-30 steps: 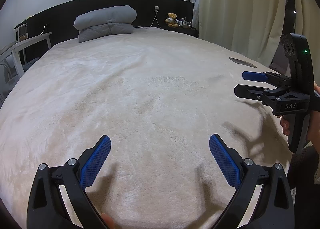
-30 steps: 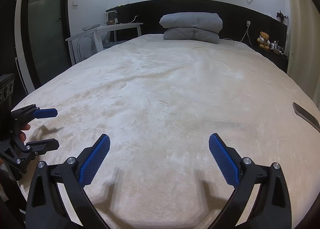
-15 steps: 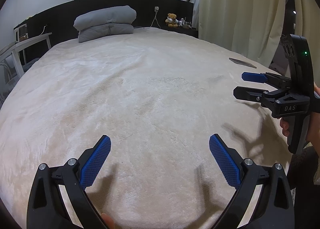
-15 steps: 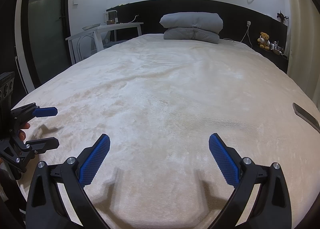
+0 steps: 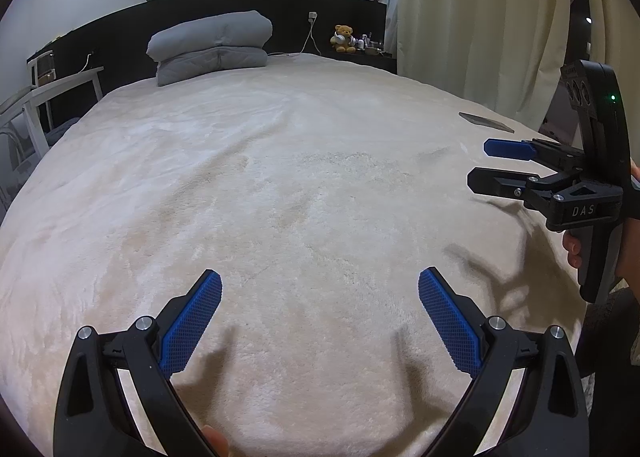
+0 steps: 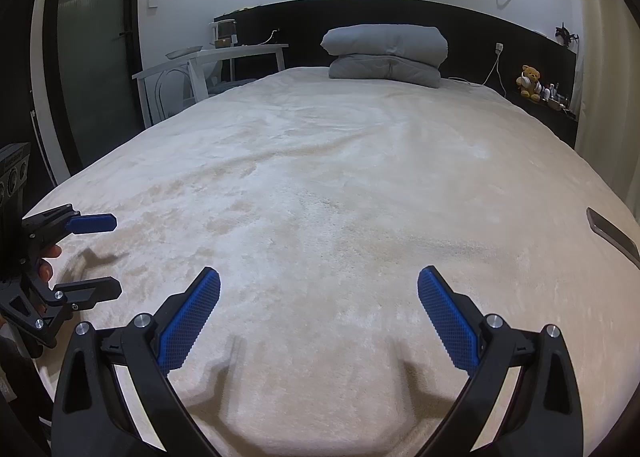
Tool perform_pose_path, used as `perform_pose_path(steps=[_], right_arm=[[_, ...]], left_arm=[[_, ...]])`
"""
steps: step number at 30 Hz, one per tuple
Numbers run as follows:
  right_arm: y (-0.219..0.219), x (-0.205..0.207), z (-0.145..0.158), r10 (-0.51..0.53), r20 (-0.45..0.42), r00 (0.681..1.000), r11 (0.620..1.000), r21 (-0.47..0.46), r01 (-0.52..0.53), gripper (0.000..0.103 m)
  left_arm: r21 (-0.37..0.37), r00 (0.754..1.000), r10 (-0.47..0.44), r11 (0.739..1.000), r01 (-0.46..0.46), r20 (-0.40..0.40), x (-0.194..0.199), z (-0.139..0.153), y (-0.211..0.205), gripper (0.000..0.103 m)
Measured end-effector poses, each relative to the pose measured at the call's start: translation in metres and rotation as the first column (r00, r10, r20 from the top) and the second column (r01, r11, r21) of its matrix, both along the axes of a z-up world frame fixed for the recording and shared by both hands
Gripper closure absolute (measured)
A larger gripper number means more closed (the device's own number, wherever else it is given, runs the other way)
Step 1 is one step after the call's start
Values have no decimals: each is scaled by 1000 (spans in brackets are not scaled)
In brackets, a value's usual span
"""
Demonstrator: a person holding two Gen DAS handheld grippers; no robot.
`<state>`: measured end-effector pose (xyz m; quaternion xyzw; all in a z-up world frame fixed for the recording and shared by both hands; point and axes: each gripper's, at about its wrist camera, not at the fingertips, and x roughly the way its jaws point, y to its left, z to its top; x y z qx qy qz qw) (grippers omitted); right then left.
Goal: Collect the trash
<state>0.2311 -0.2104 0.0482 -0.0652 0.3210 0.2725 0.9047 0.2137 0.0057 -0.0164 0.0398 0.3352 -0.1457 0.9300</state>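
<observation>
My left gripper (image 5: 320, 289) is open and empty, held low over the near end of a bed covered in a cream plush blanket (image 5: 280, 177). My right gripper (image 6: 319, 288) is open and empty over the same end; it also shows at the right of the left wrist view (image 5: 478, 163). The left gripper shows at the left edge of the right wrist view (image 6: 114, 257). A thin dark flat object (image 5: 486, 122) lies on the blanket near the right edge, also in the right wrist view (image 6: 612, 235). I see no plain trash item.
Two stacked grey pillows (image 5: 212, 45) lie at the dark headboard (image 6: 400, 13). A teddy bear (image 5: 343, 39) and small items sit on a ledge at the right. A white table (image 6: 208, 65) stands left of the bed. Cream curtains (image 5: 480, 25) hang on the right.
The right gripper has drifted slightly down and left in the left wrist view. Otherwise nothing has moved.
</observation>
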Motion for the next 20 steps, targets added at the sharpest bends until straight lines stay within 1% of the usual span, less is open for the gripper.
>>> perform_pose_path(steps=[9, 20], right_arm=[[2, 0, 4, 1, 2, 1000, 1000, 7, -1, 5], [1, 5, 6, -8, 11, 1000, 1000, -13, 8, 5]], left_arm=[[4, 1000, -3, 1000, 3, -3, 2, 0, -1, 6], [17, 1000, 5, 1000, -5, -1, 3, -1, -1, 6]])
